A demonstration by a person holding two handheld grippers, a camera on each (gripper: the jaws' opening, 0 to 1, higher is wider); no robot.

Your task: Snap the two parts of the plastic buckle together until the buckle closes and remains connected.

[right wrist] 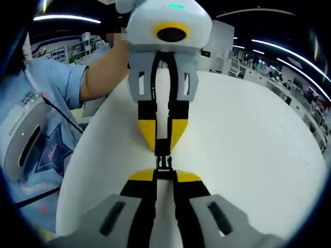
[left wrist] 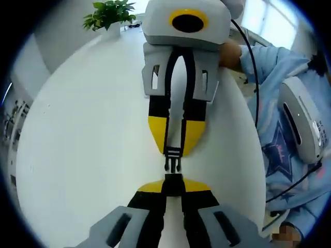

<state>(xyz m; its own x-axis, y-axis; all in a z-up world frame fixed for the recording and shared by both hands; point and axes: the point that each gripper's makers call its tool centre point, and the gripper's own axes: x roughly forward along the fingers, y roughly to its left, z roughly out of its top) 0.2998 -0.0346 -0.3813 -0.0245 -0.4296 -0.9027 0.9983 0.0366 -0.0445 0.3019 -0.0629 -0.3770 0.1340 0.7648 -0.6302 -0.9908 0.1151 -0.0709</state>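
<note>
Buckle [left wrist: 172,159] halves meet between left gripper [left wrist: 173,184] and right gripper [right wrist: 164,175], fingers pinching each.

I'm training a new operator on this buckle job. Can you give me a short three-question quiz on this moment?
1. True or false: each gripper is shut on a buckle part.
2. What do the grippers hang over? A) white table B) metal tray C) carpet
3. The thing at the table's far edge is a potted ____.

Key: 1 true: left gripper, right gripper, buckle. 2 A, table. 3 plant.
</note>
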